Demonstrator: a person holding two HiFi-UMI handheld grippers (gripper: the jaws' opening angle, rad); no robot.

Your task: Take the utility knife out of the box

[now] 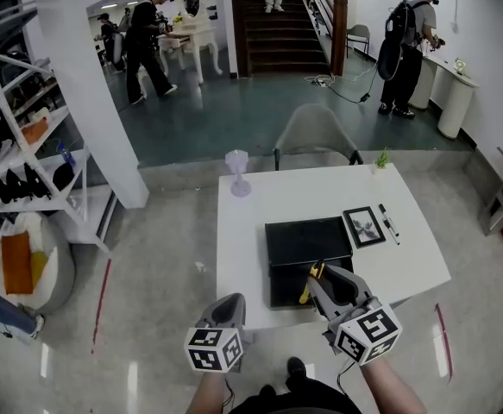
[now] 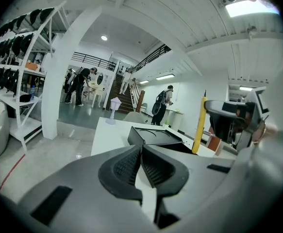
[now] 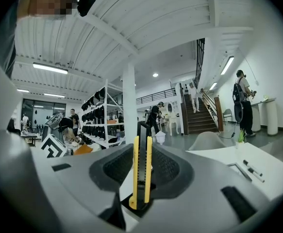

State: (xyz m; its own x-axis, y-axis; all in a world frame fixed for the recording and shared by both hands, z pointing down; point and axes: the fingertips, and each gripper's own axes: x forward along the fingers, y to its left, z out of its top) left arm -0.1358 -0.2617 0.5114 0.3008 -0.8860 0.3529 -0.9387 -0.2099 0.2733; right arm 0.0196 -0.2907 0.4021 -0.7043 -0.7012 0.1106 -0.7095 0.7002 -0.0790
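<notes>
A black box (image 1: 307,241) lies open on the white table (image 1: 242,248), its lid flat behind the tray. My right gripper (image 1: 320,276) hovers over the tray's front edge, shut on the yellow-and-black utility knife (image 1: 310,283). In the right gripper view the knife (image 3: 141,171) stands upright between the pads, clear of the box. My left gripper (image 1: 227,304) hangs off the table's front-left edge, shut on nothing. From the left gripper view, the box (image 2: 153,136) lies ahead and the knife (image 2: 200,125) stands to its right.
A small framed picture (image 1: 364,227) and two pens (image 1: 389,222) lie right of the box. A pale lamp (image 1: 237,172) stands at the table's far left corner, a small plant (image 1: 382,158) at the far right, a chair (image 1: 315,132) behind. Shelves stand at the left; people stand far off.
</notes>
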